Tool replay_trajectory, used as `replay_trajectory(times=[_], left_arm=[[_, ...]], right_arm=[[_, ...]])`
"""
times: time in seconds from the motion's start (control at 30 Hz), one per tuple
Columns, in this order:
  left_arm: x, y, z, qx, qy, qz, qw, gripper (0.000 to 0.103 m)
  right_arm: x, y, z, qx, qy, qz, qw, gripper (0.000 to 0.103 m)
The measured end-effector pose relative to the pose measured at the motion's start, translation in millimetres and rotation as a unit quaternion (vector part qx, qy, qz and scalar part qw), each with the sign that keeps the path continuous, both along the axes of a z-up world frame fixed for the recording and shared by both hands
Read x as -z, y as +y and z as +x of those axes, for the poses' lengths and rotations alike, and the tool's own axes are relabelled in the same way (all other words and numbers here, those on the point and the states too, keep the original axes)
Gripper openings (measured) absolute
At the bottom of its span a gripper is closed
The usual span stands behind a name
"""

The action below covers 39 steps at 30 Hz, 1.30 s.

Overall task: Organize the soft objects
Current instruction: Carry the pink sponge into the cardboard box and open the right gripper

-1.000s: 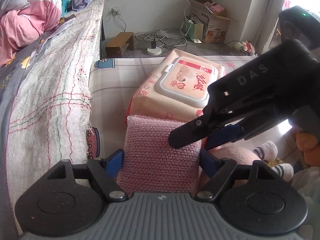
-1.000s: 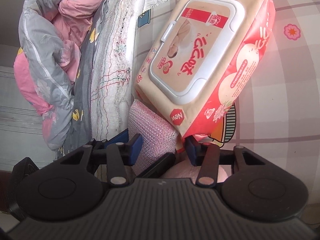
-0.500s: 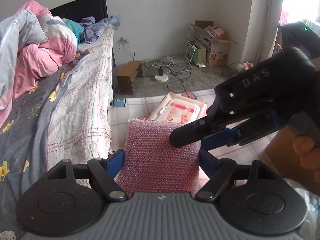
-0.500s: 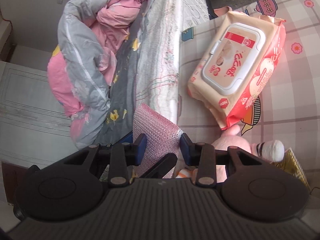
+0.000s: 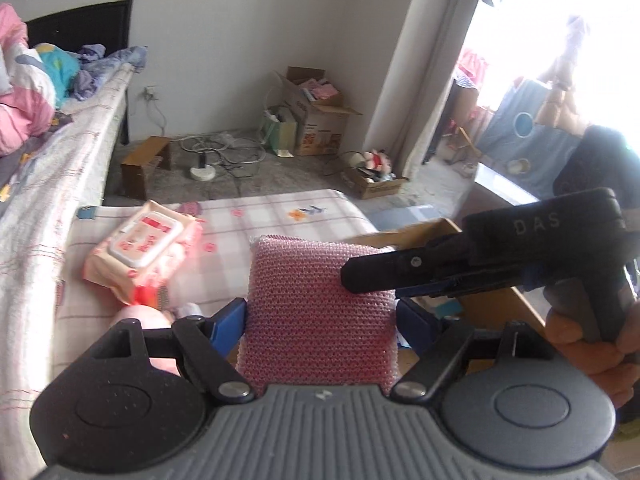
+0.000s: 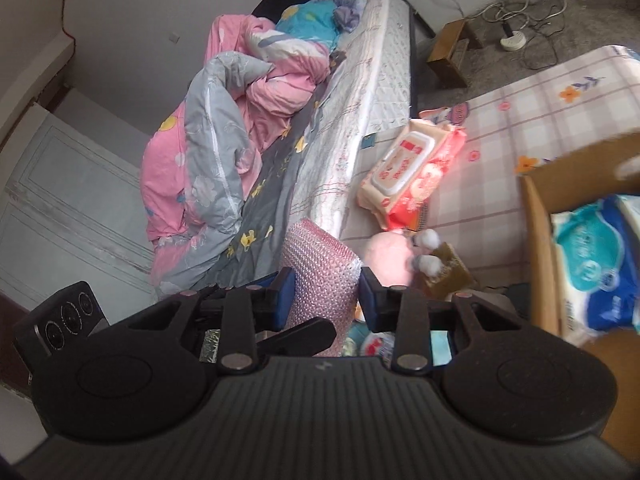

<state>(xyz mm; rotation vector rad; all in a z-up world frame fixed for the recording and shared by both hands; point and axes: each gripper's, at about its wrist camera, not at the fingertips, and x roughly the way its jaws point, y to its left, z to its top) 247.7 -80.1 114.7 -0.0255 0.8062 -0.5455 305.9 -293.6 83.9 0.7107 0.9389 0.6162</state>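
Pink mesh sponge (image 5: 316,312), light and squashy, is lifted over the worktop (image 5: 280,216); left fingers (image 5: 240,316) clamp its sides, right fingers (image 6: 286,296), just narrowed, pinch one edge. Hold mid-body.

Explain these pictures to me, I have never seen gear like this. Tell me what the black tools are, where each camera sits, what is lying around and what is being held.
There is no robot here. A person carries two hand-held grippers, each with two blue-padded fingers and a wide-angle camera that looks forward along them.

The left wrist view shows the left gripper clamped across the width of a pink knitted sponge. The right gripper reaches in from the right, with the person's hand on its handle.

The right wrist view shows the right gripper's jaws, which have just been closing, around the same sponge's narrow edge. Whether its pads already press on the sponge is hard to tell.

Below, on a checked mat, lie a pack of wet wipes and a pink plush toy. A cardboard box at the right holds blue tissue packs. A bed with rumpled quilts stands alongside.
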Motion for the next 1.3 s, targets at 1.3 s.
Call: replay_trajectory(times=[1.3], left_arm=[[78,-12,-61,-0.059,0.045,0.019,0.9971,0.086]], right_arm=[[184,-157,-37,0.046,0.182,-0.132,0.973,0.036]])
